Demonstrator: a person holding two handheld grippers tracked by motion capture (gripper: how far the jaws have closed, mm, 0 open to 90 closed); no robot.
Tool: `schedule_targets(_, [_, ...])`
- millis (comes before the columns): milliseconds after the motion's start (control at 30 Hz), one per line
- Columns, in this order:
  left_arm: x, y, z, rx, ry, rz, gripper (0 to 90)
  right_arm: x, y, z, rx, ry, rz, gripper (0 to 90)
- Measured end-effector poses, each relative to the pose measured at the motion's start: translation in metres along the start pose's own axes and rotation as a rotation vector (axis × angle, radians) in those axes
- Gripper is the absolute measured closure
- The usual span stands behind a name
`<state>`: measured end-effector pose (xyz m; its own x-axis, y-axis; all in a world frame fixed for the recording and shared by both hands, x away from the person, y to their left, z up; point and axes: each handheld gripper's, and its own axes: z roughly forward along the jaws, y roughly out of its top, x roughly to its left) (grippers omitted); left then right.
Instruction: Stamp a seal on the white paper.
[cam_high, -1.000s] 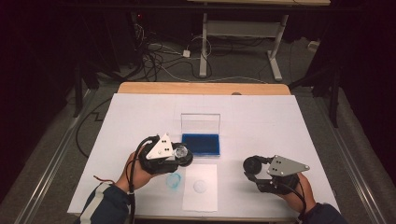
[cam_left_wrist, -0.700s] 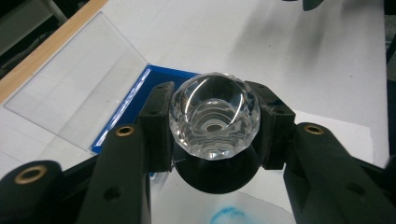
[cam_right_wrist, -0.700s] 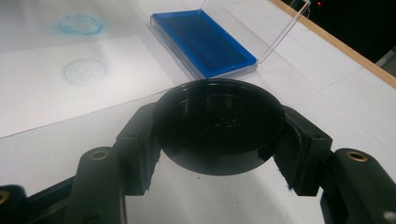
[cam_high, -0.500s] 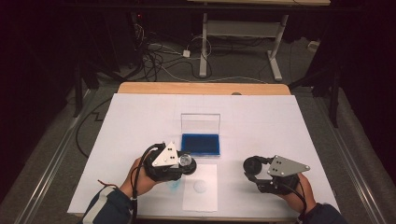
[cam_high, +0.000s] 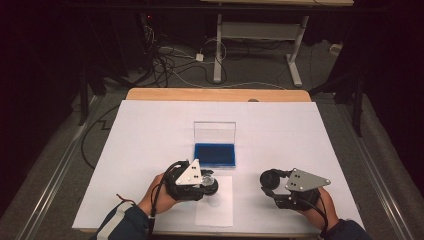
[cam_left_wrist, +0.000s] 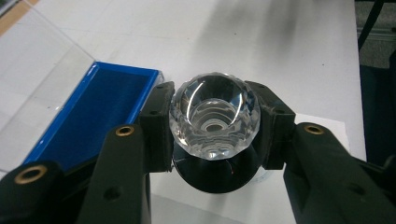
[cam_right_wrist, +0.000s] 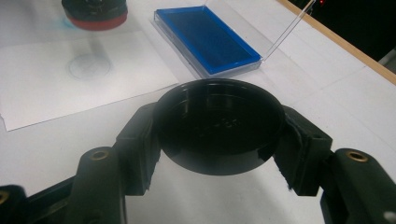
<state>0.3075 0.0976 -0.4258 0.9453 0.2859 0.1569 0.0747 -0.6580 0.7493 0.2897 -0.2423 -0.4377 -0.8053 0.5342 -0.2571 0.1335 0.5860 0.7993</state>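
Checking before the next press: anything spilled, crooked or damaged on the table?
Nothing stands out. The left gripper holds the crystal-knobbed stamp squarely, the right gripper holds the black cap, and the blue ink pad sits open and flat behind the paper sheet.

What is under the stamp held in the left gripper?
The stamp, clamped by its faceted clear knob in the left gripper, is over a white paper sheet with a faint round imprint. Its black base hides the paper directly beneath; contact cannot be told.
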Motion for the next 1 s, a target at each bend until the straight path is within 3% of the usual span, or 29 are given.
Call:
schedule_targets(533, [-0.011,-0.001,0.031,0.061,-0.052,0.044,54.1,0.002,-0.002,-0.002,0.008,-0.003,-0.001,38.6])
schedule_targets(1000, [-0.005,-0.008,0.037,0.086,-0.088,0.015,54.1,0.003,-0.002,-0.001,0.020,-0.005,-0.005,38.6])
